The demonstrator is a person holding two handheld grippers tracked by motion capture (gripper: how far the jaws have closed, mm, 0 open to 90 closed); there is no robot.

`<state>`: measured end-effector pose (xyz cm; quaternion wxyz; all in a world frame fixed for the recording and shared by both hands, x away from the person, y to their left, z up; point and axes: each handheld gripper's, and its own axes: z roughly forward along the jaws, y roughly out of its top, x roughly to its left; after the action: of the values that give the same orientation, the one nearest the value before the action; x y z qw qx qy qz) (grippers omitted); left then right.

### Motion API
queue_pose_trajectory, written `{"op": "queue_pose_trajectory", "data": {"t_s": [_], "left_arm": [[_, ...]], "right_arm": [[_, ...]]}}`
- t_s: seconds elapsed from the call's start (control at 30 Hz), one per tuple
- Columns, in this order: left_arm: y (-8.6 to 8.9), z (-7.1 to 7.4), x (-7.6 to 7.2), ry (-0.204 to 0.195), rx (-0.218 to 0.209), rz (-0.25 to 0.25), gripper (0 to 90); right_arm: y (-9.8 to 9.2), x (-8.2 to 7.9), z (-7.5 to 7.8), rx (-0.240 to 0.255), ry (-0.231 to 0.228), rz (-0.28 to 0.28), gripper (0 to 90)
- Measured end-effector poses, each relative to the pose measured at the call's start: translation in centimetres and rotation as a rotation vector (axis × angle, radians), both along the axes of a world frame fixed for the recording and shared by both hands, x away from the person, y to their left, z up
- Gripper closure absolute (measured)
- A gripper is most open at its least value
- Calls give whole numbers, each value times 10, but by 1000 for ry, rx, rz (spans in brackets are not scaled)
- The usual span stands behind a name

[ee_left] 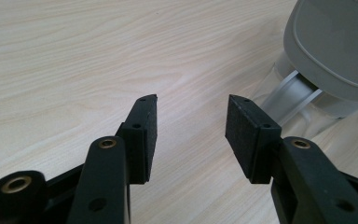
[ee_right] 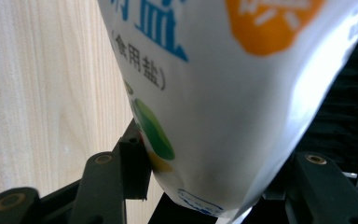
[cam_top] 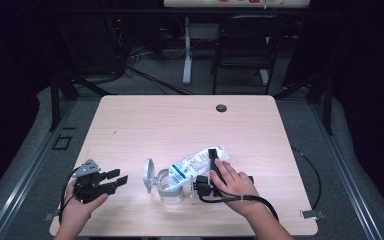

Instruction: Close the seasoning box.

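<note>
The salt bag (cam_top: 196, 162) is clamped between the right gripper's (ee_right: 205, 186) jaws, tilted mouth-down over the clear jar (cam_top: 169, 189). The left gripper (cam_top: 114, 180), at the jar's 9 o'clock, is held open and empty. Spillage is likely if the bag mouth drifts off the jar opening.

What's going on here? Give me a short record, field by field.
Work in hand: tipping a white bag toward a clear jar
Right gripper: fingers clamped on the bag's end
Left gripper: fingers open, nothing between them, beside the jar
Jar lid: grey, hinged, flipped open
Bag markings: blue print, orange and green patches
Surface: light wooden table
</note>
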<state>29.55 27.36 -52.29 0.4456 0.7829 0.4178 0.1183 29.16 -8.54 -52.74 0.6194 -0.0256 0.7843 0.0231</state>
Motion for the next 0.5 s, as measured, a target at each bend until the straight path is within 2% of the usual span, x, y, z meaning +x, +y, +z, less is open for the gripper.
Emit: {"op": "queue_pose_trajectory", "data": {"t_s": [0.17, 0.2, 0.23, 0.5], "left_arm": [[0, 0, 0, -1, 0, 0, 540], [0, 0, 0, -1, 0, 0, 540], [0, 0, 0, -1, 0, 0, 540], [0, 0, 0, -1, 0, 0, 540]], "right_arm": [[1, 1, 1, -8, -9, 8, 484], [2, -1, 3, -35, -17, -14, 486], [1, 1, 1, -10, -9, 8, 486], [2, 0, 2, -41, -28, 10, 487]]}}
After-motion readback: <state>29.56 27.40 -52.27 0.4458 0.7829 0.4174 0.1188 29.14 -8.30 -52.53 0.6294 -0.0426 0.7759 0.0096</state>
